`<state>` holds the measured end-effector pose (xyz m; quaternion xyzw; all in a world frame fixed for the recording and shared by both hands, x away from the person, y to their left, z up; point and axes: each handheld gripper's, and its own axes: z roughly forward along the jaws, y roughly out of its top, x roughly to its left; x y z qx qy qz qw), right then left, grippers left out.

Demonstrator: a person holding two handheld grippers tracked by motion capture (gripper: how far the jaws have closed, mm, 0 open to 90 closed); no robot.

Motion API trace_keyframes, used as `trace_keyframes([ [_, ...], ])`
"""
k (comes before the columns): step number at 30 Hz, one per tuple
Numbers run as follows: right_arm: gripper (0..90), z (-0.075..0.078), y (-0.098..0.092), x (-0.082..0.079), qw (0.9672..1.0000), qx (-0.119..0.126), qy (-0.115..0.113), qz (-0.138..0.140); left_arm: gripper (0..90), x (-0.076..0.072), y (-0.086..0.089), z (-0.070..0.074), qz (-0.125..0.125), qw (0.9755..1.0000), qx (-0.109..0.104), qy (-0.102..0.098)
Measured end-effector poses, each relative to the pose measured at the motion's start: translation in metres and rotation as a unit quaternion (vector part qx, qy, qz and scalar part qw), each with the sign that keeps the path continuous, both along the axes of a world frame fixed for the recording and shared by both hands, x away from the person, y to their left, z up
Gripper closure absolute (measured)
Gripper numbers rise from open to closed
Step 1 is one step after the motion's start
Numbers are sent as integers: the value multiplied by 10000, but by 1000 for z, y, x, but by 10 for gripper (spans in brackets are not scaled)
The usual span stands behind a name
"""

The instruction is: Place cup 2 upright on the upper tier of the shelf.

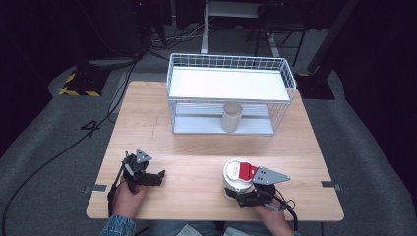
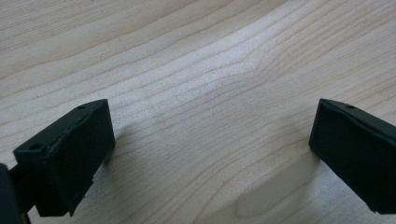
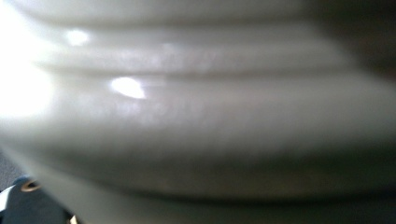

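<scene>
**Right gripper on the tub, left one idle**

Clearly the work sits at the near edge of the table (image 1: 196, 142). The right gripper (image 1: 235, 195) comes in low and level against the side of a white tub (image 1: 235, 179) with a red-and-white lid (image 1: 241, 171), which stands upright on the wood by the person's right hand. A side-on approach suits a ribbed round wall, and in the right gripper view that wall (image 3: 196, 116) lies so close that it blurs and hides the jaws. Whether they press on the tub or merely bracket it cannot be told.

The left gripper (image 2: 210, 154) rests just above bare wood well to the left, jaws wide apart and holding nothing, probably parked out of the way.

Farther off, a white wire shelf (image 1: 231, 93) stands at the back. A pale cup (image 1: 231, 117) is upright on its lower level and the upper level lies bare, so the shelf looks like the tub's likely destination.
</scene>
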<state>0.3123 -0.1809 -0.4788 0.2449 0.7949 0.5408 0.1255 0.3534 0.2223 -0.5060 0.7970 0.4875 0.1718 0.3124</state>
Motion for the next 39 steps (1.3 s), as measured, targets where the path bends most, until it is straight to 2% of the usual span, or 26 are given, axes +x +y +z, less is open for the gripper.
trace_keyframes([
  [11, 126, 2, -1, 1, 10000, -16, 17, -45, 6, 0, 0, 0, 0, 10000, 1, -1],
  [19, 127, 8, -4, 3, 9999, 80, 10, -97, 6, 0, 0, 0, 1, 10000, 1, -1],
  [31, 127, 30, -7, 10, 9996, 222, -19, -177, 6, 0, 0, 0, 0, 10000, -2, 0],
  [39, 127, 48, -1, 15, 9997, 79, -167, -162, 6, 0, 0, 0, 1, 10000, -3, 0],
])
